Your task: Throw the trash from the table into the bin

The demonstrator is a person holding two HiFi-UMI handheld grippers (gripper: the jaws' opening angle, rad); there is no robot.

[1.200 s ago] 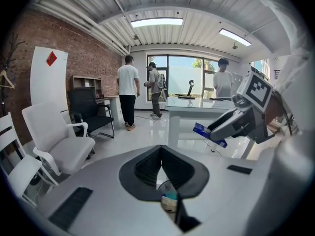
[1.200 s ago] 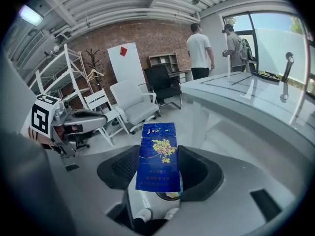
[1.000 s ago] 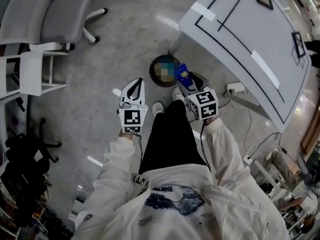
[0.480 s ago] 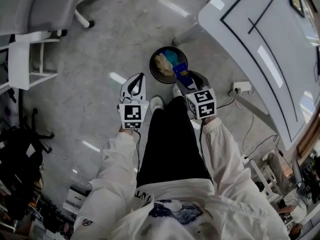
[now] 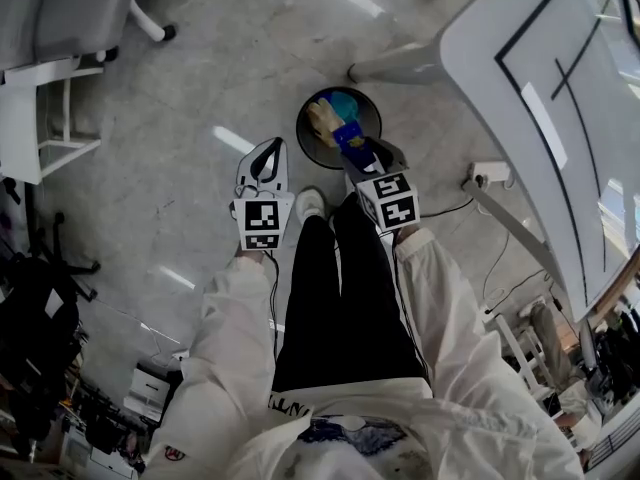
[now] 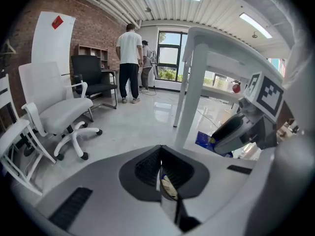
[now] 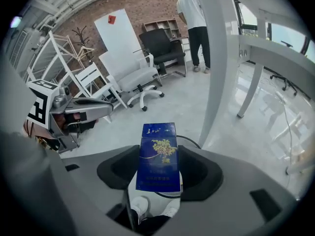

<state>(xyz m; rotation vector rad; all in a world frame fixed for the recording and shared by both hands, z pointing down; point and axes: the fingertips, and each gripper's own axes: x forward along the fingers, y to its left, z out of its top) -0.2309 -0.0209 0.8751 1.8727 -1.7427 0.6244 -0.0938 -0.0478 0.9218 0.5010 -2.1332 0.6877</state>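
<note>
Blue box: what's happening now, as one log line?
right gripper: shut on blue box | blue box: over bin, not dropped | left gripper: shut | bin: trash inside

Can't see the whole worktop [image 5: 560, 118]: cropped by head view's top and right edges. Same for office chair [image 5: 60, 8], cropped top left. Can't name the yellowish and blue lumps in bin [image 5: 301, 133]: too small, partly covered by blue pack [image 5: 352, 136] and right claw [image 5: 361, 150]. In right gripper view, only get a dark arc of bin rim behind the pack. Can't read pack print. Can't identify tan patch at left claw [image 6: 161, 171] seam.
</note>
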